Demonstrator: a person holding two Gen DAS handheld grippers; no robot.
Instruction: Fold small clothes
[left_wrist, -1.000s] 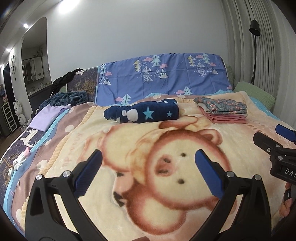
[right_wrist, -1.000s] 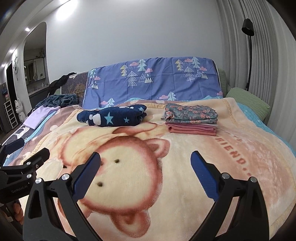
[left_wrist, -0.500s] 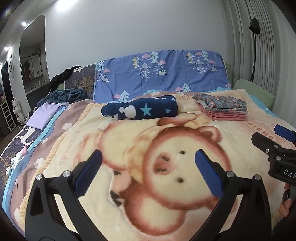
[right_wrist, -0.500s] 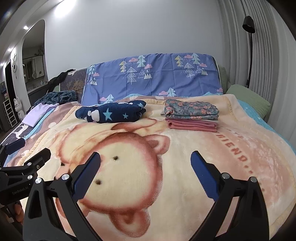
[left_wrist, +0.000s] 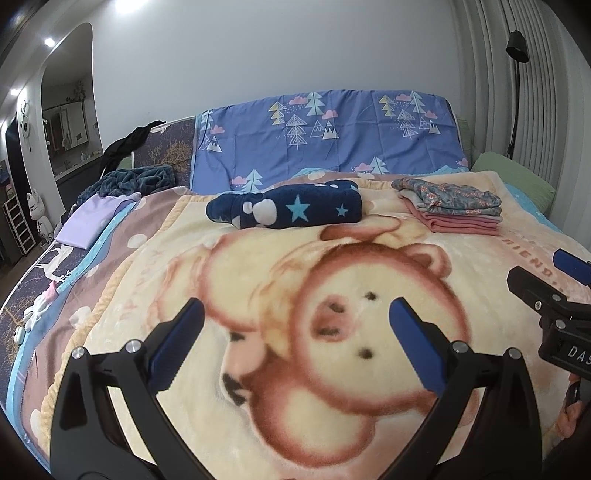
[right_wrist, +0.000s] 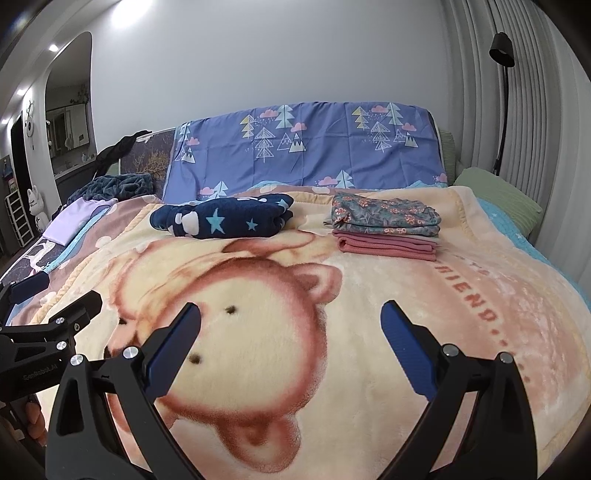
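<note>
A navy fleece garment with stars lies bunched at the far middle of the bear-print blanket. To its right sits a stack of folded clothes, a floral piece on top of a pink one. My left gripper hangs open over the bear's face, holding nothing. My right gripper is open and empty too, near the bear's ear. Each gripper shows at the edge of the other's view.
A purple tree-print cover drapes the headboard. A lilac cloth and a dark teal blanket lie at the far left. A green pillow and a black floor lamp stand at the right by the curtain.
Both grippers have lifted and drifted slightly, so the bed sits a little lower in both views. Both stay open. The clothes have not moved.
</note>
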